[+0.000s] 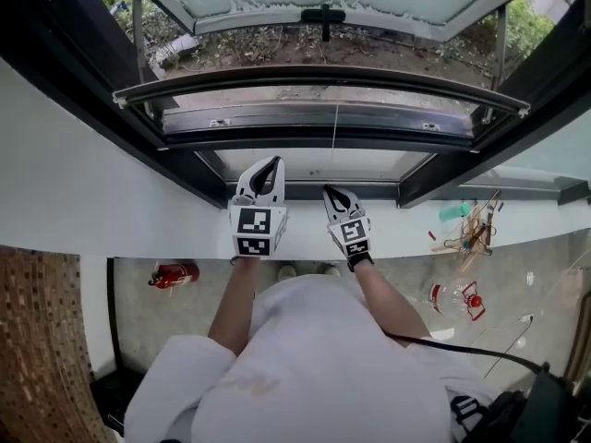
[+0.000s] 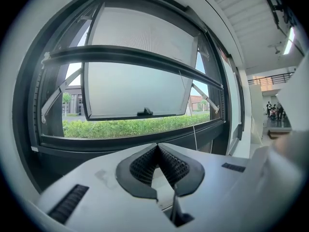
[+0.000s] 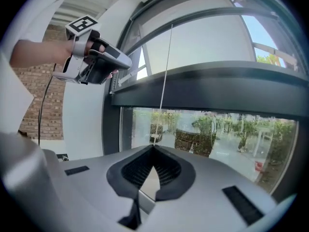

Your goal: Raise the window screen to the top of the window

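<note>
The window screen's dark bottom bar (image 1: pixel 323 79) spans the window frame, and a thin pull cord (image 1: pixel 334 123) hangs from its middle. In the left gripper view the bar (image 2: pixel 135 57) crosses in front of the tilted-out frosted sash (image 2: pixel 140 81). The right gripper view shows the bar (image 3: pixel 217 88) above, with the cord (image 3: pixel 166 66) dropping past it. My left gripper (image 1: pixel 268 169) is shut and empty, pointing at the window left of the cord. My right gripper (image 1: pixel 330 192) is also shut and empty, a little lower and near the cord. Neither touches the bar. The left gripper (image 3: pixel 123 62) shows in the right gripper view.
A white sill (image 1: pixel 138 220) runs below the window, with small items (image 1: pixel 471 233) at its right end. On the floor lie a red fire extinguisher (image 1: pixel 174 275) and a plastic bottle (image 1: pixel 452 295). A brick wall (image 1: pixel 42 340) stands at the left.
</note>
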Motion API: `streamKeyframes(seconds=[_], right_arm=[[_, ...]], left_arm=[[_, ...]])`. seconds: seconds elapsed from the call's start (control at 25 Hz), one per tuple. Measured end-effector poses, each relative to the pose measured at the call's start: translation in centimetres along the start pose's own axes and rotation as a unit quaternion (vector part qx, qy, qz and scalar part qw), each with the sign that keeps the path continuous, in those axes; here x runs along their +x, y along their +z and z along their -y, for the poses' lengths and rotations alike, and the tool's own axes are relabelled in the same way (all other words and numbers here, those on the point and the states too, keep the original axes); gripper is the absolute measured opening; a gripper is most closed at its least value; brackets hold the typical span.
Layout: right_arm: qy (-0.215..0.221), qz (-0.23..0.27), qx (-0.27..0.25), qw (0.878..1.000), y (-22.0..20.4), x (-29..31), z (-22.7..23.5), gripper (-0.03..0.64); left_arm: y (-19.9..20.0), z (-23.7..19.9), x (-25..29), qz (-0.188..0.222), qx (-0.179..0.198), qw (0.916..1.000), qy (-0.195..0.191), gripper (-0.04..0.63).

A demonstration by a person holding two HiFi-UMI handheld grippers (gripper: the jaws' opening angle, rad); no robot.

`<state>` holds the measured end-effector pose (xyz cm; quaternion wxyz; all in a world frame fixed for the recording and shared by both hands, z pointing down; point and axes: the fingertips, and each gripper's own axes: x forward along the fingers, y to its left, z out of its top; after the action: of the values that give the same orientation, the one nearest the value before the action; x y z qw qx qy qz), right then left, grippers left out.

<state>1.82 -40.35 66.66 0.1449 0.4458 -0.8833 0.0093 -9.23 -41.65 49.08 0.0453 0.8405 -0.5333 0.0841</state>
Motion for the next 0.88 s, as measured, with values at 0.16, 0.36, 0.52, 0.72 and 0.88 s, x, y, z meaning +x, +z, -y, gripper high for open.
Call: streamKeyframes(seconds=[0.16, 0.36, 0.52, 0.72, 0.88], right_arm=[[-0.007, 0.017, 0.001, 1.0, 1.5, 0.0, 0.4, 0.002], [-0.013, 0.032, 0.027, 0.999, 1.9, -0.8, 0.3, 0.002], [-0.018, 0.035, 0.029, 0.999, 2.2, -1.0, 0.5, 0.002], [-0.017, 0.048, 0.031, 0.998, 3.2, -1.2, 0.4, 0.002], [-0.018, 0.052, 0.032, 0.998, 3.4, -1.1, 0.7, 0.002]], left_arm=[[0.1, 0.2, 0.2, 0.004, -0.001, 1.0, -0.005, 0.002], [0.4, 0.6, 0.3, 0.014, -0.006, 0.9998, -0.016, 0.002], [0.1, 0.9, 0.5, 0.008, -0.002, 0.9997, -0.021, 0.002], [0.1, 1.5, 0.7, 0.011, 0.0, 0.9995, -0.028, 0.002], [0.5, 1.9, 0.8, 0.022, -0.005, 0.9991, -0.034, 0.002]])
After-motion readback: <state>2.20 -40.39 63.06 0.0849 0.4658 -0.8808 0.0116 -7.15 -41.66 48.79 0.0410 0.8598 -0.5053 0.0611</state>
